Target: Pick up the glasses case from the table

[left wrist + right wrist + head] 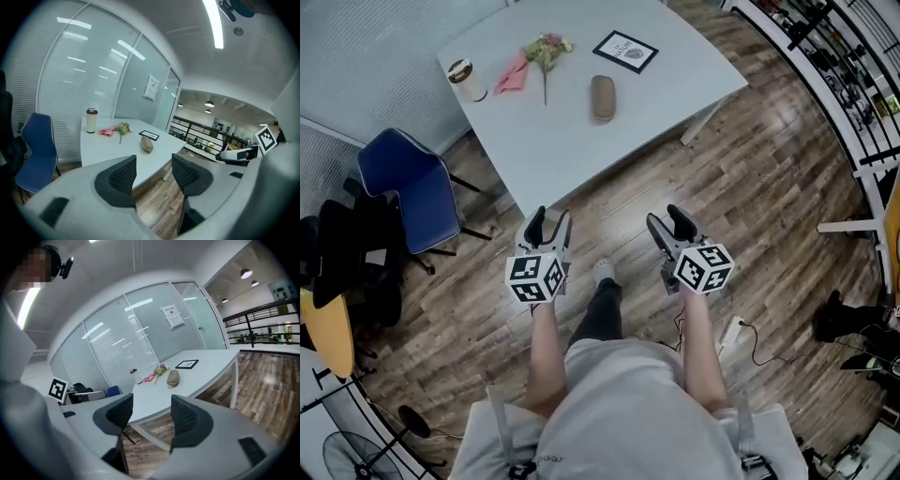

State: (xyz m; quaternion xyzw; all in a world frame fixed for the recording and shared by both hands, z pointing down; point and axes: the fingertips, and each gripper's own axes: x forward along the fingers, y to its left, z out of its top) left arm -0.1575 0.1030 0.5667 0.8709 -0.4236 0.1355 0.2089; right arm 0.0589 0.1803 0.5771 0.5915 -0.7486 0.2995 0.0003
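The print on the framed card (625, 51) and on the notice (171, 316) on the glass wall (117, 343) was too small to read, and the table (562, 150) ran off the head view's top edge.

Office-type room. The white table (553, 141) sat just ahead of the left gripper (551, 225) and right gripper (668, 223), on a wood plank floor (750, 187). A blue chair (412, 192) stood off to the left of the left gripper, near the table's corner. Past the table ran a glass wall (84, 79) with blinds and a paper sheet (151, 87) stuck on it. A black railing (262, 315) ran off to the right of the right gripper. The strip light (213, 23) overhead was on.
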